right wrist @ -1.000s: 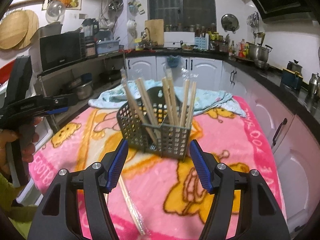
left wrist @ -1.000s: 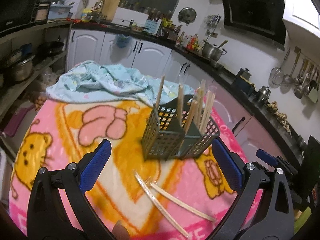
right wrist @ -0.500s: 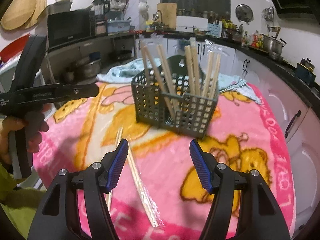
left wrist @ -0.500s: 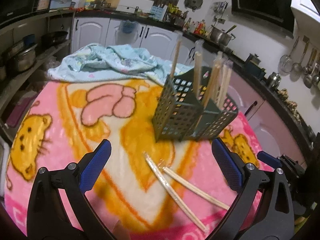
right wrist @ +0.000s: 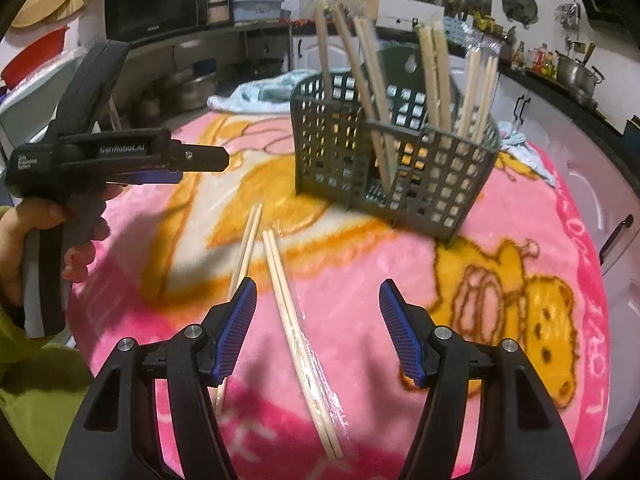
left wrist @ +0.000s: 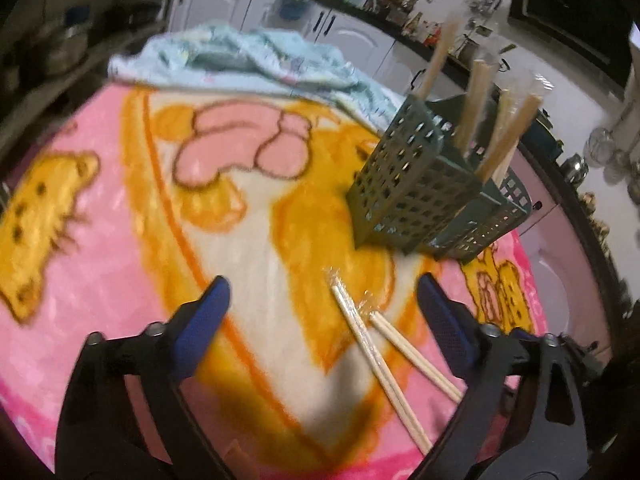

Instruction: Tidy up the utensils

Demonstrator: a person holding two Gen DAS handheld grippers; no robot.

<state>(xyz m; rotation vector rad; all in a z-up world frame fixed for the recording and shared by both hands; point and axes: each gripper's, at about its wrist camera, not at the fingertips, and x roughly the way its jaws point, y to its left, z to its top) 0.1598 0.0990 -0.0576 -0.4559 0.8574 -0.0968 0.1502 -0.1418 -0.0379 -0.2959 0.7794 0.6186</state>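
A dark green perforated utensil basket (left wrist: 424, 196) (right wrist: 384, 160) stands on the pink cartoon blanket (left wrist: 120, 208) (right wrist: 480, 280) and holds several wrapped chopstick pairs upright. Two wrapped chopstick pairs lie flat in front of it: one (left wrist: 376, 352) (right wrist: 298, 320) and another (left wrist: 416, 356) (right wrist: 242, 248). My left gripper (left wrist: 324, 308) is open and empty, above the blanket just left of the loose pairs; it also shows from the side in the right wrist view (right wrist: 120, 160). My right gripper (right wrist: 318, 308) is open and empty, straddling one loose pair.
A crumpled light blue cloth (left wrist: 248, 60) (right wrist: 260, 92) lies at the blanket's far end. Kitchen counters with pots (right wrist: 576, 76), white cabinets (left wrist: 224, 8) and a microwave (right wrist: 152, 8) surround the table. The blanket's right edge (right wrist: 592, 280) drops off to cabinets.
Both grippers have moved down and closer to the loose chopsticks on the blanket. The basket now looms larger in both views. Both stay open.
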